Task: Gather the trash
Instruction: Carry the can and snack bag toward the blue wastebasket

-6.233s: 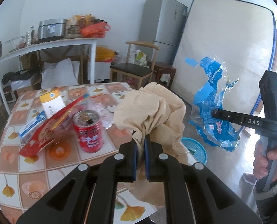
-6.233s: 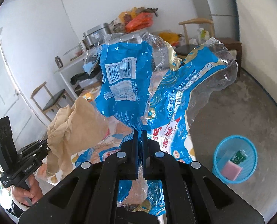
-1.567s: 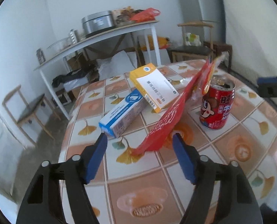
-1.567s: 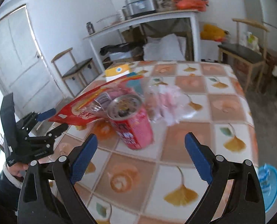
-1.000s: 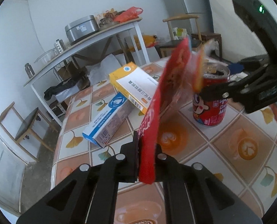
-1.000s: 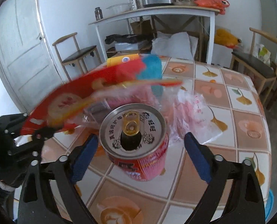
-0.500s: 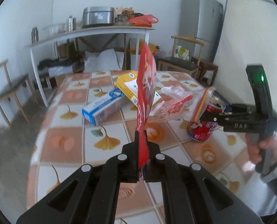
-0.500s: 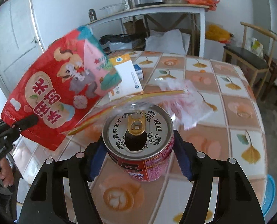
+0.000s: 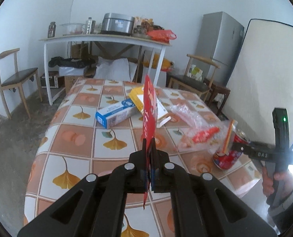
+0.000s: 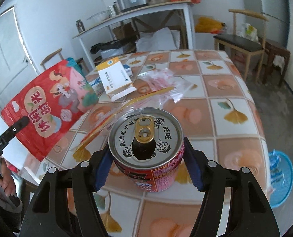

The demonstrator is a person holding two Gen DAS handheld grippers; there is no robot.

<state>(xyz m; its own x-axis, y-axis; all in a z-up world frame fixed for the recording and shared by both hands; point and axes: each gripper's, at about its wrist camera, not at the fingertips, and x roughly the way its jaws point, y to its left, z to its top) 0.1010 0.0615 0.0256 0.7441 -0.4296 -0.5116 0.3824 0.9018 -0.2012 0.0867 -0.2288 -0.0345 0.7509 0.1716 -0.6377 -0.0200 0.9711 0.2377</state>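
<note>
My left gripper (image 9: 150, 154) is shut on the lower edge of a red snack bag (image 9: 149, 106), which stands edge-on above the tiled table (image 9: 77, 138). In the right wrist view the same bag (image 10: 47, 106) hangs at the left with its printed face showing. My right gripper (image 10: 146, 158) is shut on an opened red drink can (image 10: 146, 138), its blue pads pressed to both sides. The can (image 9: 228, 156) leans, tilted, near the table's right edge. A clear wrapper with a yellow strip (image 10: 110, 116) rests against the can.
A crumpled clear wrapper with red print (image 9: 195, 132), a yellow-and-white box (image 9: 138, 96) and a blue-and-white box (image 9: 114, 114) lie on the table. A blue bin (image 10: 280, 179) stands on the floor at the right. Chairs and a white side table (image 9: 107, 39) stand behind.
The right jaws closed onto the can, which now leans nearer the table's right edge. The left gripper drew back and upward with the red bag, rolling it upright.
</note>
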